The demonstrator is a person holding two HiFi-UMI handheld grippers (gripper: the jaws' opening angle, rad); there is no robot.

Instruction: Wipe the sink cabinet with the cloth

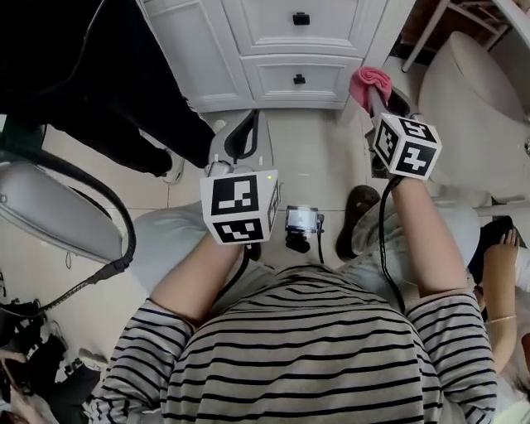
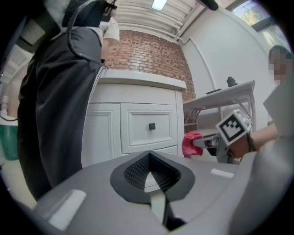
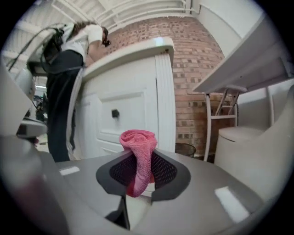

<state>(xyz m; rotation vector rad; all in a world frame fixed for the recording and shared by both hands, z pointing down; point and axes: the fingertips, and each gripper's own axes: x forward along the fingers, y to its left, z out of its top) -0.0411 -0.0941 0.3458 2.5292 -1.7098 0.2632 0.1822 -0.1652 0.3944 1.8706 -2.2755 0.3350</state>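
The pink cloth (image 3: 138,151) is gripped by the right gripper (image 3: 140,170), whose jaws are closed on its bunched middle. Its long axis is laid along the jaws: a rounded fold is pushed out beyond the tips toward the sink cabinet (image 3: 133,105), and a shorter end is left hanging back between the pads. From the head view the cloth (image 1: 370,83) is seen just off the lower right corner of the sink cabinet (image 1: 331,33), apart from it, with the right gripper (image 1: 375,96) pointed at that corner. From the left gripper view the cloth (image 2: 190,143) is seen to the right of the cabinet's front (image 2: 138,105).

The left gripper (image 2: 150,172) is held closed with nothing between its jaws, and it is aimed at the cabinet's lower drawer. In the head view the left gripper (image 1: 240,137) is placed in front of the cabinet, over the tiled floor (image 1: 315,157).

Black-and-white square markers are carried on each gripper's cube.

Black knobs (image 1: 301,18) are set in the cabinet's drawers. The cabinet is topped by a white counter (image 2: 142,80), and a brick wall (image 2: 151,55) is seen behind it. A person in black (image 1: 99,74) is stood at the cabinet's left side.
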